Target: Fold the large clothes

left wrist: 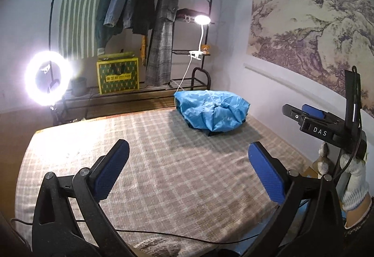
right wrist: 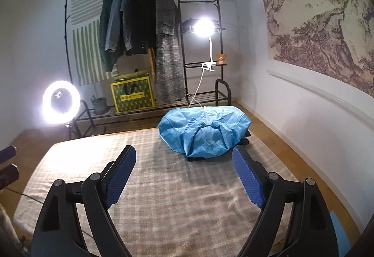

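Note:
A crumpled light-blue jacket (left wrist: 211, 110) lies in a heap at the far right of the checked beige table cover (left wrist: 163, 175); it also shows in the right wrist view (right wrist: 204, 129), lying on dark folded cloth. My left gripper (left wrist: 187, 170) is open and empty above the cover, well short of the jacket. My right gripper (right wrist: 184, 177) is open and empty, its fingertips just short of the jacket's near edge. The right gripper also shows at the right of the left wrist view (left wrist: 303, 114), held by a gloved hand (left wrist: 355, 186).
A black clothes rack (right wrist: 177, 30) with several hanging coats stands behind the table. A ring light (right wrist: 61, 99) glows at the left, a clip lamp (right wrist: 204, 27) on the rack. A yellow-green box (right wrist: 132, 94) sits on the rack's lower shelf. A wall with a landscape painting (right wrist: 327, 23) runs along the right.

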{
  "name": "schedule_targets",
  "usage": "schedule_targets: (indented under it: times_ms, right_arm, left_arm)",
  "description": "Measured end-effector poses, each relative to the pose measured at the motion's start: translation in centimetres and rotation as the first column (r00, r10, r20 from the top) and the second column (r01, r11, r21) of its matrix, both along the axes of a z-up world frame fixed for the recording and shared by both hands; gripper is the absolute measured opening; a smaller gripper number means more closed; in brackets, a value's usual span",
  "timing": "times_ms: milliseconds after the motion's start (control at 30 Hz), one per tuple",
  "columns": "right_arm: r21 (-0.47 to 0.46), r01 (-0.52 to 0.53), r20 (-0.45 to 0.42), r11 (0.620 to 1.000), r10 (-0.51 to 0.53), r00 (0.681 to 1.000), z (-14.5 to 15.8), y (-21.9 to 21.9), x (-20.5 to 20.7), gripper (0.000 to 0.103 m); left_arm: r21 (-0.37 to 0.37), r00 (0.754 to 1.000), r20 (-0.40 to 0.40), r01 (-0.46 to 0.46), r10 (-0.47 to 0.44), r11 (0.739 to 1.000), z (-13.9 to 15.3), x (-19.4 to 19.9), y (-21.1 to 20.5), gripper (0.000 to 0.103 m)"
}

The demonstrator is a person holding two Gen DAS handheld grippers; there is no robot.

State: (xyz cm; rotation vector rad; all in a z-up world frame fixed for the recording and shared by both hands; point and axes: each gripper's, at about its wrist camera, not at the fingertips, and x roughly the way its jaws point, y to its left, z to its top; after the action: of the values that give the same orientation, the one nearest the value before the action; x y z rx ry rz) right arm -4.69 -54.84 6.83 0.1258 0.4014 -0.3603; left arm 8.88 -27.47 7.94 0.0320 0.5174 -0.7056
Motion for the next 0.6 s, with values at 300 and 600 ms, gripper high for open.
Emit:
schedule_targets:
  times_ms: [300, 600]
  right_arm:
    - [-0.035, -0.011, -0.025, 0.999, 0.010, 1.000, -3.0, 0.5, 1.6, 0.088]
    - [-0.032, 0.000, -0.057, 1.000, -0.001, 0.998, -4.4, 0.1, 2.1, 0.088]
  left_arm:
    - [0.099, 0.999, 0.008, -0.041, 0.040, 0.994, -2.9, 0.6, -0.9, 0.103]
    - [0.139, 0.999, 0.021, -0.045, 0.043, 0.989, -4.2, -0.2, -1.3, 0.103]
